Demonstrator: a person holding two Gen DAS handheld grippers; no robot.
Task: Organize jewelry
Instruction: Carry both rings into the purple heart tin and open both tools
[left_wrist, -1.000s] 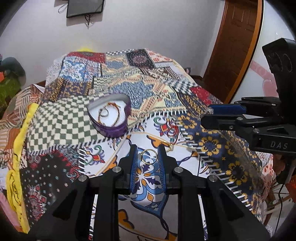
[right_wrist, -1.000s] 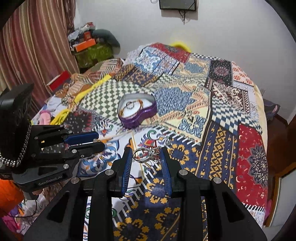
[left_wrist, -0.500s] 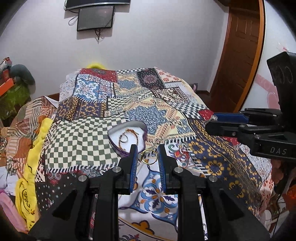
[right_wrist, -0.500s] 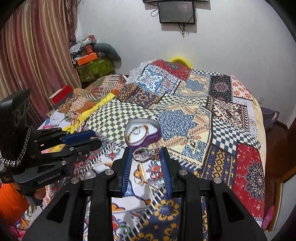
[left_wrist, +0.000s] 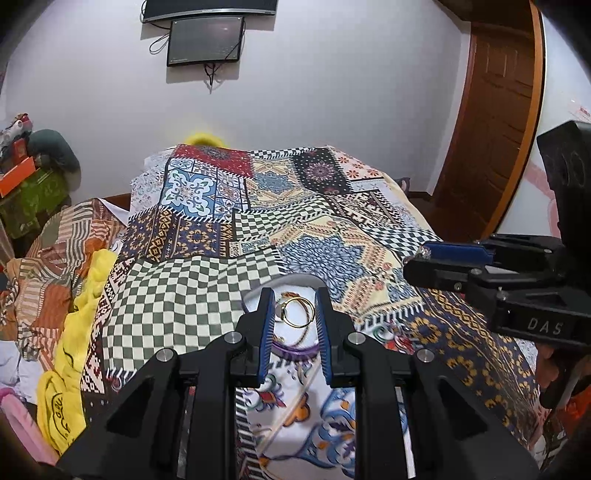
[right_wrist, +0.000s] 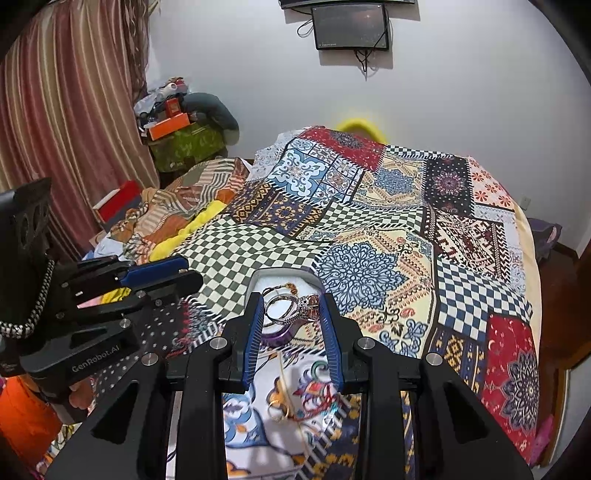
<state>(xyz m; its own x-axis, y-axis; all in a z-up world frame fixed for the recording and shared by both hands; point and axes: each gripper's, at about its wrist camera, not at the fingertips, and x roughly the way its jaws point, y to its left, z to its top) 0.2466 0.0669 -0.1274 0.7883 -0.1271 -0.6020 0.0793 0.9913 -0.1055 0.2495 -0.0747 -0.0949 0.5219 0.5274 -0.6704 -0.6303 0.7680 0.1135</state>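
Observation:
My left gripper (left_wrist: 294, 308) is shut on a thin gold ring (left_wrist: 296, 312) and holds it in the air in front of a purple heart-shaped jewelry box (left_wrist: 295, 349) with a white lining. My right gripper (right_wrist: 292, 310) is shut on a silver ring with a stone cluster (right_wrist: 291, 309), held above the same box (right_wrist: 277, 338). Chains lie inside the box. Each gripper shows in the other's view: the right one (left_wrist: 424, 260) at the right, the left one (right_wrist: 184, 271) at the left. More gold rings (right_wrist: 277, 410) and a chain lie on the bedspread below.
The box sits on a patchwork bedspread (left_wrist: 207, 280) over a bed. Crumpled clothes and a yellow cloth (left_wrist: 70, 369) lie at the left. A wooden door (left_wrist: 491, 129) is at the right, a screen (left_wrist: 205, 40) on the far wall, a curtain (right_wrist: 66, 140) at the left.
Both grippers have risen and tilted up with their rings still held. The jewelry box now sits low behind the fingertips instead of farther up the bed.

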